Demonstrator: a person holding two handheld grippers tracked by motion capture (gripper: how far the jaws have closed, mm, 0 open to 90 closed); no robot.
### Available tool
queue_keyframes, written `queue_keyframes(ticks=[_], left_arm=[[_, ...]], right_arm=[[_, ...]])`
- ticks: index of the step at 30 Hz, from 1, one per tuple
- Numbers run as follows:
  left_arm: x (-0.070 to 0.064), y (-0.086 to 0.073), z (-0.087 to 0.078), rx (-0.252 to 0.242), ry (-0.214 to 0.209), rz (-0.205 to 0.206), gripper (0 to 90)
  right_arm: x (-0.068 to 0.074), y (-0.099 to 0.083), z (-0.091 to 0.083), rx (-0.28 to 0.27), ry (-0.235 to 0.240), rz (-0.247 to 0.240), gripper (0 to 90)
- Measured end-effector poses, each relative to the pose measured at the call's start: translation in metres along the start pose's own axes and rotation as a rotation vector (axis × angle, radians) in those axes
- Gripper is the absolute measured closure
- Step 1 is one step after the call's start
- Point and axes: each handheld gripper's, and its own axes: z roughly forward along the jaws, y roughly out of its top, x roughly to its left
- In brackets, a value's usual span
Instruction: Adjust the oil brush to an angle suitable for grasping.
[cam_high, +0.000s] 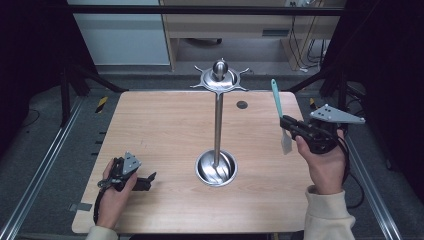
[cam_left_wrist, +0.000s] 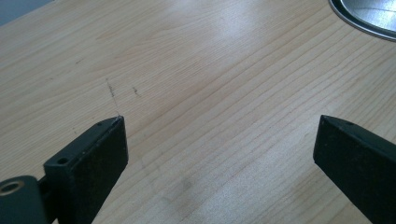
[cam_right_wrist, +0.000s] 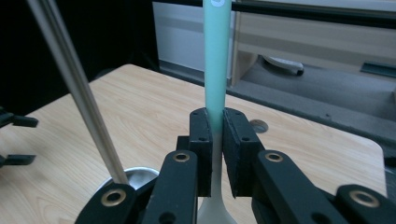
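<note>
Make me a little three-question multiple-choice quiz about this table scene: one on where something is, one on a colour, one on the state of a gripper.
1. Where does the metal stand sit on the table?
A. Near the middle
B. At the far left corner
C. Hanging off the near edge

2. What colour is the handle of the brush held in the right gripper?
A. Red
B. Teal
C. Black

3. How do the jaws of the left gripper stand?
A. Clamped on the brush
C. Shut on a spoon
B. Wide open with nothing between them

Answers:
1 A, the high view shows its round base near the table's centre.
2 B, the right gripper view shows a pale teal handle between the jaws.
3 B, the left gripper view shows bare wood between the spread jaws.
</note>
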Motion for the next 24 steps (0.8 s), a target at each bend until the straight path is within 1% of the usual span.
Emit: queue_keyframes(ticks=[2,8,9,10,11,13,14,17,19,24], left_arm=[[0.000,0.000,0.000,-0.001,0.000,0.000,2.7],[0.000,0.000,0.000,0.000,0.001,-0.001,2.7],[0.000,0.000,0.000,0.005,-0.006,0.003,2.7],[0.000,0.000,0.000,0.005,-0.006,0.003,2.7],[0.000,0.000,0.001,0.006,-0.007,0.004,2.7],[-0.001,0.000,0.001,0.002,-0.006,0.004,2.7],[-0.001,0.000,0.001,0.003,-0.006,0.005,2.7],[-0.001,0.000,0.001,0.010,-0.005,0.009,2.7],[0.000,0.000,0.001,0.006,-0.004,0.004,2.7],[-0.001,0.000,0.001,0.007,-0.005,0.007,2.7]], right_arm=[[0.001,0.000,-0.001,-0.010,0.008,-0.003,82.7],[0.004,0.005,-0.005,-0.050,0.053,-0.008,82.7],[0.005,0.006,-0.008,-0.066,0.071,-0.003,82.7],[0.005,0.006,-0.008,-0.066,0.071,-0.003,82.7],[0.005,0.007,-0.010,-0.080,0.082,-0.003,82.7],[0.007,0.008,-0.012,-0.092,0.096,0.000,82.6],[0.007,0.009,-0.013,-0.098,0.100,-0.005,82.7],[0.010,0.010,-0.014,-0.095,0.107,-0.011,82.6],[0.012,0.012,-0.013,-0.111,0.121,-0.019,82.6],[0.014,0.012,-0.015,-0.118,0.127,-0.027,82.6]])
